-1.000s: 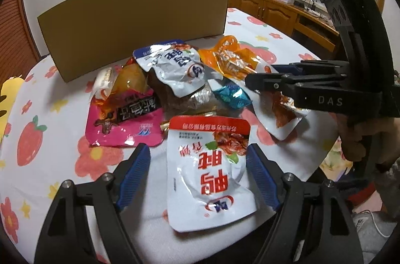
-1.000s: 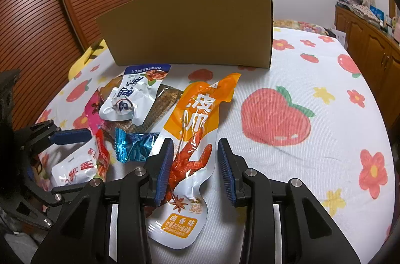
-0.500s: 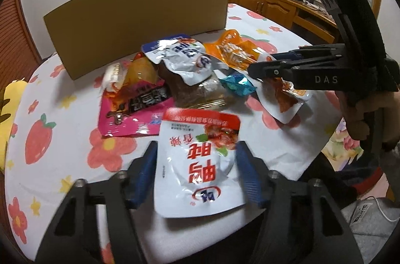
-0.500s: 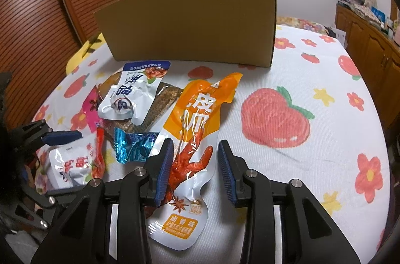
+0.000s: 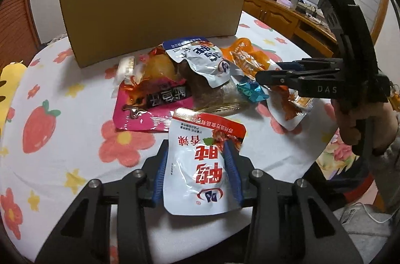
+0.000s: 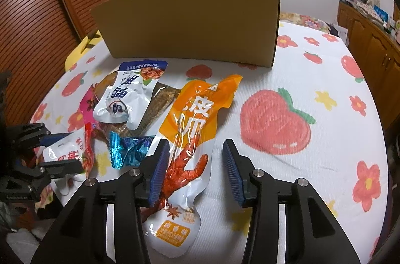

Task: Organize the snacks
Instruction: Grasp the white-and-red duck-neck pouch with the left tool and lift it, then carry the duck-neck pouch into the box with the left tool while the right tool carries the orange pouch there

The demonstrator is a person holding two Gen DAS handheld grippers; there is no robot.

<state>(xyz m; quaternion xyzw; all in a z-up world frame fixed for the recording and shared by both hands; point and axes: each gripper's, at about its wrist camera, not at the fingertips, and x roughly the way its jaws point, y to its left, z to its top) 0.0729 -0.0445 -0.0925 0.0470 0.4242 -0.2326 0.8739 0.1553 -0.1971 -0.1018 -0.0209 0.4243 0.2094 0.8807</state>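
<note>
Left wrist view: left claw (image 5: 197, 165) has just been closing and grips the red-topped white pouch (image 5: 201, 164) at the near edge of the strawberry-print surface (image 5: 50, 139). Right wrist view: right claw (image 6: 193, 170), just widening, straddles the orange chicken-foot pouch (image 6: 190, 139), right pad clear.
</note>
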